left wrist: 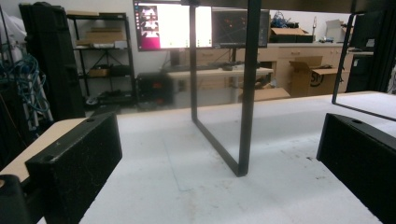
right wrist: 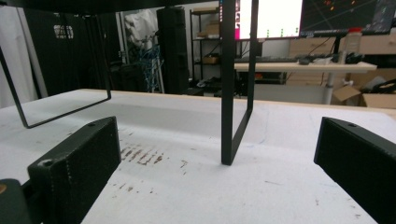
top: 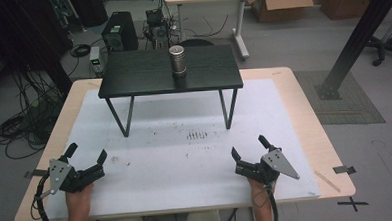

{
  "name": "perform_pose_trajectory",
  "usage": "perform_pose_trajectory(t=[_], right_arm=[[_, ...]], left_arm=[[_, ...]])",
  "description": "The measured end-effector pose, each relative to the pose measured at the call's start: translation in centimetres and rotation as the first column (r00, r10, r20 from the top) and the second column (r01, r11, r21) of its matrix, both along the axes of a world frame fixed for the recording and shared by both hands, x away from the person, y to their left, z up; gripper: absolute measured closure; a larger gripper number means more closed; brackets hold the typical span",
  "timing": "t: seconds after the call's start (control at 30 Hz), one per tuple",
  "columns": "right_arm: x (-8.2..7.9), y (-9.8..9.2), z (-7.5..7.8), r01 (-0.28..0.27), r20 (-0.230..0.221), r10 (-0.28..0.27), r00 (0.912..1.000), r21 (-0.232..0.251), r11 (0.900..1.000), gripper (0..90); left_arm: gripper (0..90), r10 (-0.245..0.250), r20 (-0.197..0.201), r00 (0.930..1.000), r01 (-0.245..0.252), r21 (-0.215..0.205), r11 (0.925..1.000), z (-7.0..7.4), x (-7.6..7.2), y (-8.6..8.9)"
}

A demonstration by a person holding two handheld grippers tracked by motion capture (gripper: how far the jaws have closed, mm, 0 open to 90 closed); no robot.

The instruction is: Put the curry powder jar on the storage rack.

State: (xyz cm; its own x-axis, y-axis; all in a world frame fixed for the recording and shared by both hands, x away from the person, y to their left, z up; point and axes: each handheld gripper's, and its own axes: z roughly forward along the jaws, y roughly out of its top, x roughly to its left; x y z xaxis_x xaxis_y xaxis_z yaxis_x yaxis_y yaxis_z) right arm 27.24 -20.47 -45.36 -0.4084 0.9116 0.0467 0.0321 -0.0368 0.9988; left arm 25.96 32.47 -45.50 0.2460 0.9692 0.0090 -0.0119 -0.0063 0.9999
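Two grippers: you hold both low at the near edge of the white mat [top: 186, 166], neither carrying anything.
Left gripper [top: 88, 156]: at about 7 o'clock on the table; your jaws stand spread wide with only mat between them, and the left gripper view looks at the left leg frame [left wrist: 246, 93] of the small black table.
Small black table [top: 132, 75]: stands at 12 o'clock on the mat, its top raised on thin leg frames.
Metal cylinder [top: 177, 60]: upright on the black table top, a little right of its middle, at 12 o'clock from you and well apart from both grippers.
Handling, as a judgement: it looks like solid or thick-walled metal, so expect it stiff, fairly heavy for its bulk, and smooth enough to slip. It seems not fragile, but it is tall and could tip if nudged near the top.
Where to hold: close across the round side wall around mid-height, jaws level, squarely on opposite sides.
Right gripper [top: 248, 146]: at about 5 o'clock; your jaws are likewise spread and empty, facing the right leg frame [right wrist: 228, 93]. It looks slightly nearer the cylinder.
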Motion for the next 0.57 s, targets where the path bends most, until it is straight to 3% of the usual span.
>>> perform_pose_trajectory(t=[0.13, 0.57], right_arm=[[-0.42, 0.23, -0.13, 0.008, 0.043, -0.007, 0.9990, -0.021, 1.000, 0.0], [-0.48, 0.18, -0.17, 0.011, 0.047, -0.010, 0.9988, -0.015, 1.000, 0.0]], left_arm=[[0.4, 0.000, 0.000, 1.0000, 0.000, 0.000, 1.0000, 0.00, -0.01, 0.00], [0.4, 0.001, -0.002, 1.0000, -0.001, 0.001, 1.0000, 0.00, 0.00, 0.01]])
